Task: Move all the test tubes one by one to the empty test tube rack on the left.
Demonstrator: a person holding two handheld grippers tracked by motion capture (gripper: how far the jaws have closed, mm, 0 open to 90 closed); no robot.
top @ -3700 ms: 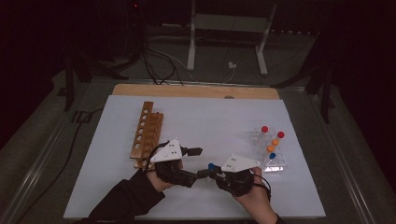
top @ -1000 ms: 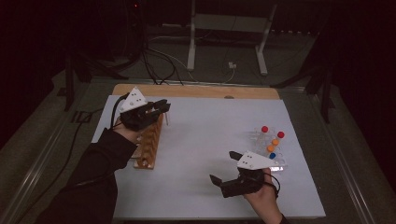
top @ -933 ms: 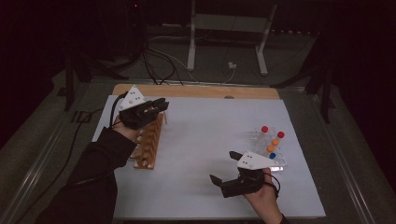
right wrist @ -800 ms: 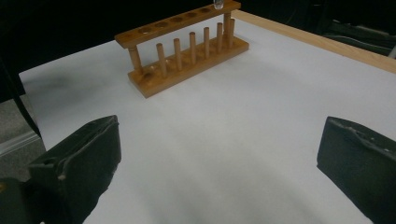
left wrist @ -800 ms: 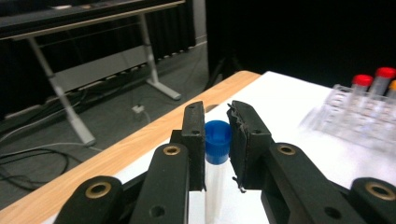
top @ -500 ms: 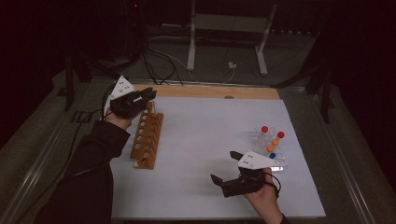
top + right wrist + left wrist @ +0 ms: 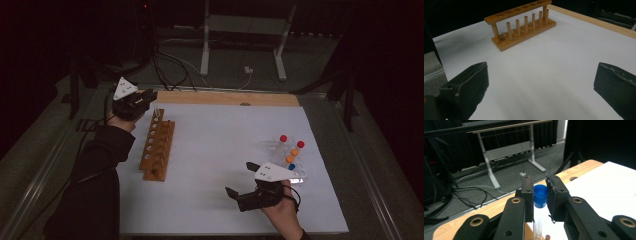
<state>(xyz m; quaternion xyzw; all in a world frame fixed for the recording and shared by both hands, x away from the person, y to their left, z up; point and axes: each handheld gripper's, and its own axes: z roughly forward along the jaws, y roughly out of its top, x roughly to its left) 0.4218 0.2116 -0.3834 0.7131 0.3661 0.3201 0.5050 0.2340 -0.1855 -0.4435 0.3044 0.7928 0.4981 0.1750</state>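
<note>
**High view, then gripper views: tube held, rack on sheet**

High view: left gripper [image 7: 142, 100] above far end of wooden rack [image 7: 157, 145]; right gripper [image 7: 245, 182] near capped tubes [image 7: 290, 152].

Left gripper view: jaws clamp blue-capped tube [image 7: 540, 196].

Right gripper view: jaws wide apart, empty; rack ahead.

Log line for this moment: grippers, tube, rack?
left gripper: shut on blue-capped tube | right gripper: open, nothing between jaws | wooden rack: on white sheet
</note>
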